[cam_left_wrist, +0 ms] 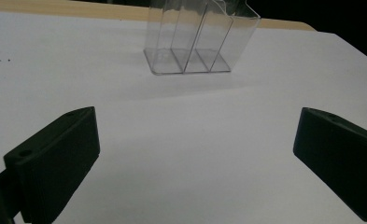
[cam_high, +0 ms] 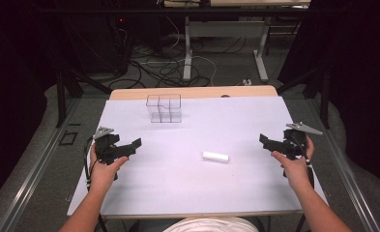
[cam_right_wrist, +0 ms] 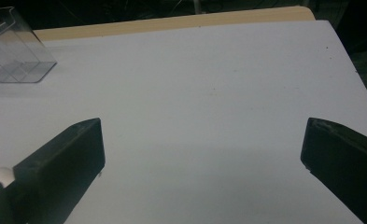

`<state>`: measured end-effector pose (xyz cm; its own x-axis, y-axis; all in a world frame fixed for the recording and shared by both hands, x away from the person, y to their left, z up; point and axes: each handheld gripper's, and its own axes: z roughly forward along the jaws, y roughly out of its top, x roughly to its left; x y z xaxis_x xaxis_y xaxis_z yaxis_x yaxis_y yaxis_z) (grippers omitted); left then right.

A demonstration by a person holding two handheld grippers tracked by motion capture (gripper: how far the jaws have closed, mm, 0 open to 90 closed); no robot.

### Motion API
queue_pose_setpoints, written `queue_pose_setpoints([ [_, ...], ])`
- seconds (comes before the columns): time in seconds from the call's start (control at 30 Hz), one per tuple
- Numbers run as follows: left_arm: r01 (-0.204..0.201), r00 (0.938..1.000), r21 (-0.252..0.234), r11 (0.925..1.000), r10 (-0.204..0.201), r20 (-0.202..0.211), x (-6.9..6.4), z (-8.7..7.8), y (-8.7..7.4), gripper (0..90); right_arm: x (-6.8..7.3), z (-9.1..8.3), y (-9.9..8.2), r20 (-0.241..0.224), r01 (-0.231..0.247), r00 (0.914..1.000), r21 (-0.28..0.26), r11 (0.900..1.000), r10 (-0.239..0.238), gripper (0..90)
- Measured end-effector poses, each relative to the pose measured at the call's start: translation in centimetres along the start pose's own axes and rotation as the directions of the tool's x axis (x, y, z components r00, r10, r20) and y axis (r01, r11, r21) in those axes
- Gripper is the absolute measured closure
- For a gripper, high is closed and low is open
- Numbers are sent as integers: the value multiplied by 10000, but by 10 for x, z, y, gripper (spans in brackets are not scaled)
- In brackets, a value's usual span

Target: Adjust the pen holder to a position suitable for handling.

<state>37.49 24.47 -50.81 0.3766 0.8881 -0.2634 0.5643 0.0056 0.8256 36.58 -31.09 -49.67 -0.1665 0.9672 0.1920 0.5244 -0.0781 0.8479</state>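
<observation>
The left hand-held gripper point(cam_high: 129, 147) hovered over the desk's point(cam_high: 187, 188) left side and the right hand-held gripper point(cam_high: 270, 142) over its right, each with jaws spread wide and nothing between them. A small white block point(cam_high: 215, 156), perhaps an eraser, lay flat between them, nearer the right one, with a clear divided holder point(cam_high: 164, 108) standing farther back

A white-topped table point(cam_high: 144, 188) carries a clear divided holder point(cam_high: 164, 108) near its far edge and a white block point(cam_high: 215, 156) mid-table.
</observation>
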Motion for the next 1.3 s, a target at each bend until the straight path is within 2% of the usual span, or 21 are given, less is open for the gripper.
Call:
queue_pose_setpoints([
  [0.1, -46, 10000, -69, 10000, 46, 4, -4, 0, 4, 4, 0, -2, 0, -43, 15, 10000, -72, 10000, -16, 0],
  [0.13, -12, 9999, -107, 9999, 14, 154, -6, 1, 9, 4, 1, -3, -1, -11, 52, 10000, -59, 10000, -52, 0],
  [0.23, 8, 9998, -237, 9997, -3, 210, -9, 3, 16, 5, 2, -4, -2, -56, 199, 9998, -24, 9998, -200, 0],
  [0.27, 47, 9998, -218, 9998, -43, 191, -9, 4, 19, 7, 3, -5, -2, -66, 94, 9999, -54, 9999, -94, 0],
  [0.43, -8, 10000, -241, 9997, 10, 95, -13, 8, 30, 42, 6, -6, -1, -280, 184, 9994, -237, 9995, -191, 0],
  [0.47, -4, 10000, -259, 9997, 6, 77, -14, 11, 37, 47, 8, -7, -2, -234, 158, 9996, -168, 9997, -162, 0],
  [0.57, 11, 9999, -411, 9992, -7, 105, -18, 15, 48, 75, 10, -6, -2, -247, 442, 9987, -255, 9987, -448, 0],
  [0.63, -81, 9999, -384, 9992, 86, 125, -20, 16, 53, 82, 11, -7, -1, -126, 570, 9983, -228, 9981, -573, 0],
  [0.67, -201, 9996, -410, 9990, 209, 193, -23, 20, 61, 87, 11, -6, -1, -109, 769, 9970, -321, 9965, -772, 0],
  [0.77, -286, 9994, -439, 9986, 294, 163, -26, 23, 69, 108, 13, -9, 0, 141, 833, 9965, -422, 9956, -828, 0],
  [0.9, -214, 9996, -426, 9989, 221, 159, -30, 34, 84, 146, 11, -10, 0, 134, 1017, 9948, -321, 9943, -1013, 0],
  [1.13, -279, 9996, -395, 9988, 280, 2, -35, 45, 97, 162, 9, -10, -2, 206, 697, 9974, -238, 9973, -692, 0],
  [1.2, -219, 9998, -334, 9992, 217, -50, -35, 49, 102, 165, 7, -8, -3, 175, 758, 9970, -326, 9966, -753, 8],
  [1.23, -109, 9999, -377, 9992, 107, -66, -36, 51, 103, 166, 8, -9, -3, 219, 648, 9977, -191, 9977, -644, 15],
  [1.3, -81, 9999, -252, 9997, 79, -66, -35, 53, 107, 187, 8, -8, -4, 195, 574, 9982, -248, 9980, -569, 22],
])
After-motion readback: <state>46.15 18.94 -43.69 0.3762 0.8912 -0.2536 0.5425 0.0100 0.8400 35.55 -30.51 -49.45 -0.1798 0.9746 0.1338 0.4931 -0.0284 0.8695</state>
